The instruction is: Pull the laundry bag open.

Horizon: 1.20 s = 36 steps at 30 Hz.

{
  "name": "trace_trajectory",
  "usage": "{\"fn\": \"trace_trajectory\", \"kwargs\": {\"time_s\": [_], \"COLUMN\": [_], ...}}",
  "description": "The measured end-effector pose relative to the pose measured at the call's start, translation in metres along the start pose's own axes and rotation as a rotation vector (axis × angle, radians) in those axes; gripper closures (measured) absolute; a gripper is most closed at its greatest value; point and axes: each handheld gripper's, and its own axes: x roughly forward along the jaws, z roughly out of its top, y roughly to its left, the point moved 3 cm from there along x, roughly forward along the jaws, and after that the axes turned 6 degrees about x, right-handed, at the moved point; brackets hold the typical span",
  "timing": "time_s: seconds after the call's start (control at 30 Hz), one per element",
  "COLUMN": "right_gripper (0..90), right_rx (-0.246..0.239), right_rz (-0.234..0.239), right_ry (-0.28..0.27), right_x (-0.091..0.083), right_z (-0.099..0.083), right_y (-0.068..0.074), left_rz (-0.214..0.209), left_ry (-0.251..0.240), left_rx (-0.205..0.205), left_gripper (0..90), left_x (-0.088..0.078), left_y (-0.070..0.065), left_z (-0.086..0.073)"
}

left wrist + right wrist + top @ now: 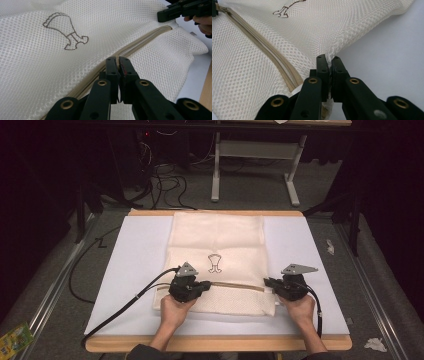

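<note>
A cream mesh bag point(215, 235) lies flat on the white mat point(305, 245), with a small brown printed mark point(215, 263) and a tan zipper point(235, 285) across its near part. My left gripper point(209, 284) is shut on the zipper point(140, 42) near its left end; its jaws point(117, 60) pinch the zipper line. My right gripper point(266, 281) is shut on the bag's mesh edge point(337, 47) at the zipper's right end, jaws pressed together point(329, 59). In the left gripper view the right gripper point(175, 11) appears at the top right.
The mat covers a wooden table point(215, 343). Black cables point(120, 305) trail off to the left from the left gripper. A grey desk frame point(255, 150) and more cables stand on the floor behind. A green packet point(12, 340) lies on the floor at the left.
</note>
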Motion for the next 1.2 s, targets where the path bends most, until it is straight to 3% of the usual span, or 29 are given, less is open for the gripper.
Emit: {"fn": "trace_trajectory", "kwargs": {"time_s": [0.5,0.87,1.2], "right_gripper": [88.3,88.2,88.3], "right_rx": [-0.001,0.006,0.003], "right_rz": [-0.004,-0.022,-0.024], "right_ry": [-0.009,0.003,0.000], "right_x": [-0.002,0.000,-0.001], "right_z": [0.004,0.005,0.009], "right_y": [-0.001,-0.005,-0.003], "left_rz": [0.030,0.052,0.081], "left_ry": [-0.016,-0.033,-0.041], "left_rx": [-0.011,-0.049,-0.046], "left_gripper": [87.1,87.1,87.1], "left_x": [-0.015,-0.024,-0.035], "left_y": [0.008,0.021,0.026], "left_z": [-0.003,-0.010,-0.010]}}
